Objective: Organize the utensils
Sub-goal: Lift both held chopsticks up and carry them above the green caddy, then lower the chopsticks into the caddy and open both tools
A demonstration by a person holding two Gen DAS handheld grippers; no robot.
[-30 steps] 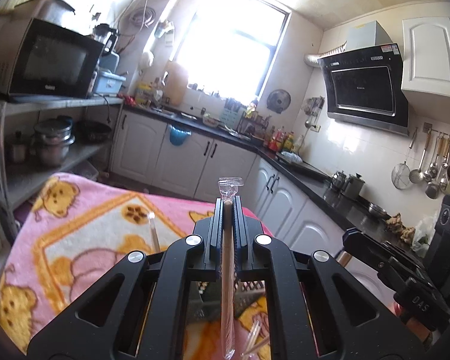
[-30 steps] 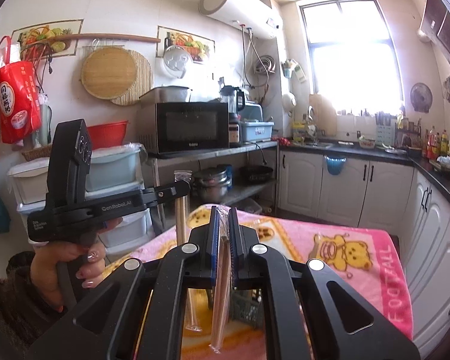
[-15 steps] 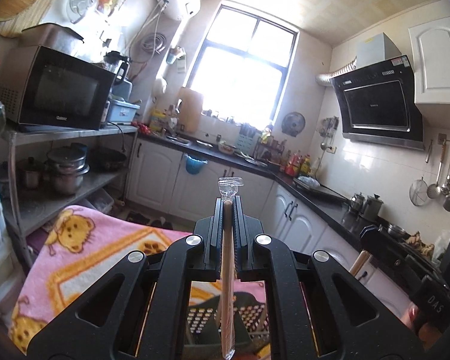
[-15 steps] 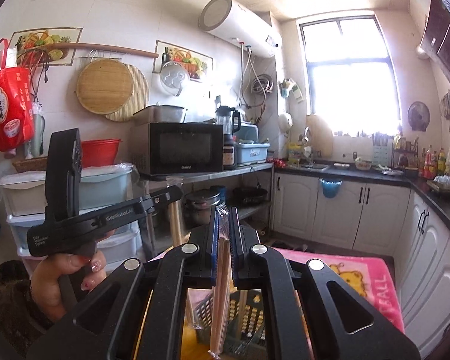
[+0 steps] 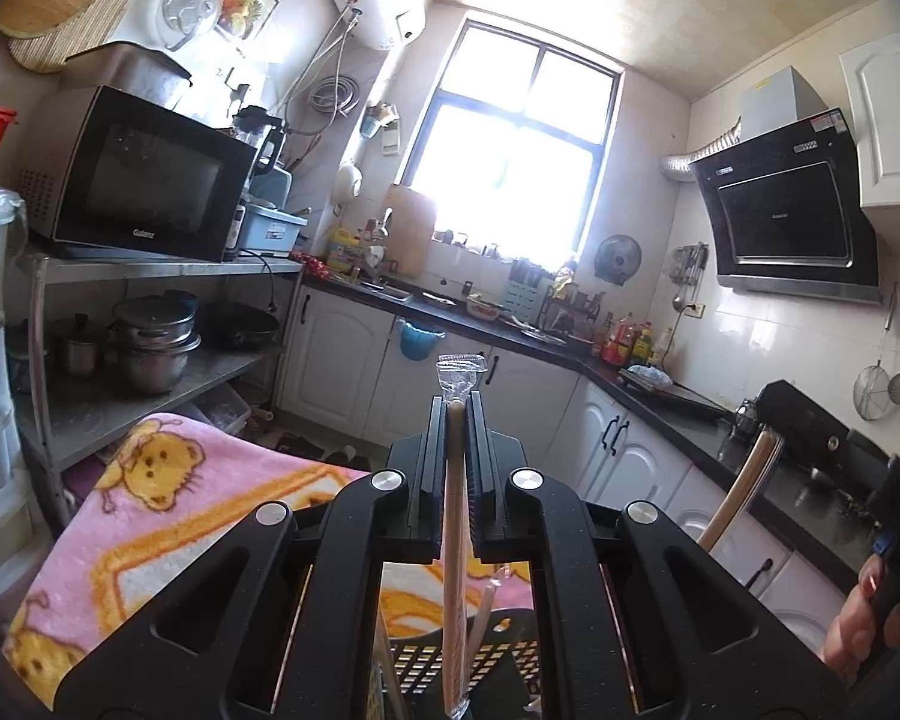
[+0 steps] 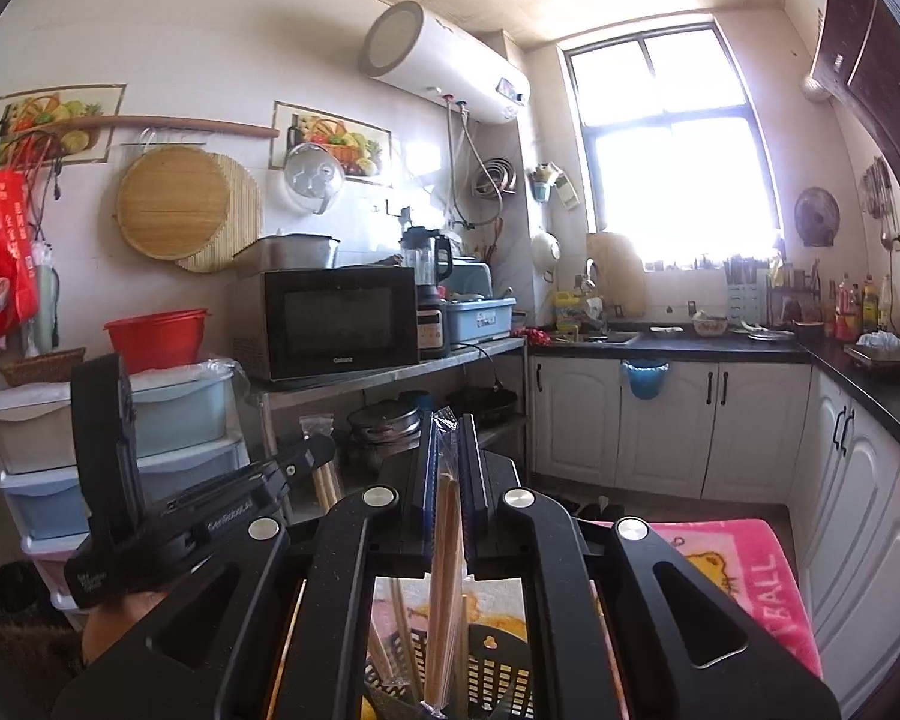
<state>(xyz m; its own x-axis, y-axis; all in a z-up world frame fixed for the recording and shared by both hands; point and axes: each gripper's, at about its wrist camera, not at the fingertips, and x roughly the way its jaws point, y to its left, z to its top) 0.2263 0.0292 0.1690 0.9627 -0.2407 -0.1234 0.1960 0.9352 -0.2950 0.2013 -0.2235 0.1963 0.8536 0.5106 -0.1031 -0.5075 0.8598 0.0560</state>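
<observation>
The left tongs (image 5: 456, 420) are clamped on a wrapped pair of chopsticks (image 5: 453, 570) standing upright between the 2 pads, the clear wrapper's crimped top poking just above the fingertips and the lower end hanging down toward a black slotted basket (image 5: 498, 654). The right tongs (image 6: 450, 438) likewise pinch a second wrapped chopstick pair (image 6: 444, 588), held nearly upright with a slight lean, its lower end reaching down into the black perforated holder (image 6: 498, 666), where other sticks already stand.

The basket sits on a bench covered by a pink bear-print blanket (image 5: 168, 528). In the left view the blanket's far edge falls away toward the floor in front of the steel shelf rack (image 5: 150, 267); in the right view its right edge, with printed letters, ends near the white cabinet doors (image 6: 660, 426).

Both tools sit close together over the basket: the left tool's body (image 6: 168, 516) shows at the left of the right view, a hand (image 6: 120, 618) under it, and the right tool's chopsticks (image 5: 744, 492) lean at the right of the left view, with fingers (image 5: 858, 624) at the frame's corner. Above and ahead of both tools the room is open as far as the window (image 5: 510, 168). The black worktop (image 6: 870, 378) runs along the right.
</observation>
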